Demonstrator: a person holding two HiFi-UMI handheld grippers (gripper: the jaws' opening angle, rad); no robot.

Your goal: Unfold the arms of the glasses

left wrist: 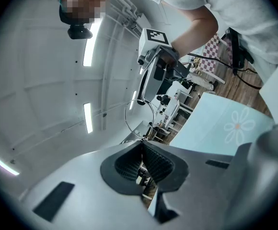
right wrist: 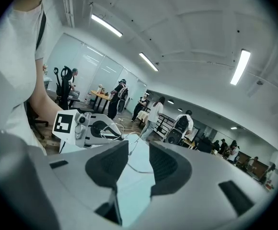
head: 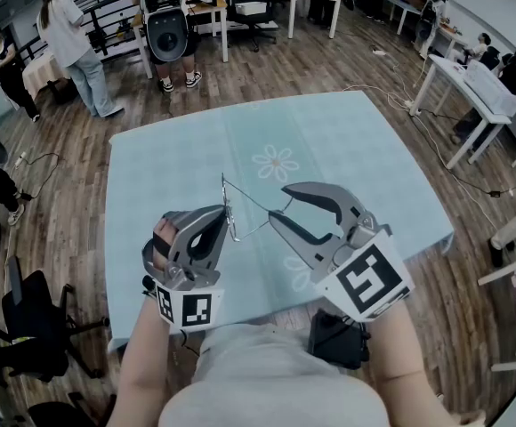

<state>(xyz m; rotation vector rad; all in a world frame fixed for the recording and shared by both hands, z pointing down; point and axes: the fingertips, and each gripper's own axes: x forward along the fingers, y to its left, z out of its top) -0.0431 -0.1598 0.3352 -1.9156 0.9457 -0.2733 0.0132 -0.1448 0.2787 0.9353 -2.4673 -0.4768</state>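
Note:
The glasses (head: 247, 195) are a thin wire frame held in the air above the pale teal tablecloth (head: 338, 140). My left gripper (head: 225, 213) is shut on the frame's rim; in the left gripper view the pads (left wrist: 151, 159) meet on the wire just under a round lens ring (left wrist: 126, 116). My right gripper (head: 278, 203) faces it from the right with its jaws apart. A thin arm of the glasses (right wrist: 138, 169) crosses the gap between its pads (right wrist: 165, 164), and neither pad presses on it. The left gripper (right wrist: 116, 134) shows just beyond, and the right gripper (left wrist: 144, 92) appears in the left gripper view.
The table's front edge is close to the person's body, with wooden floor around it. Several people (head: 73, 38) stand beyond the far edge. Black office chairs (head: 27, 314) stand at the left and white tables (head: 471, 87) at the right.

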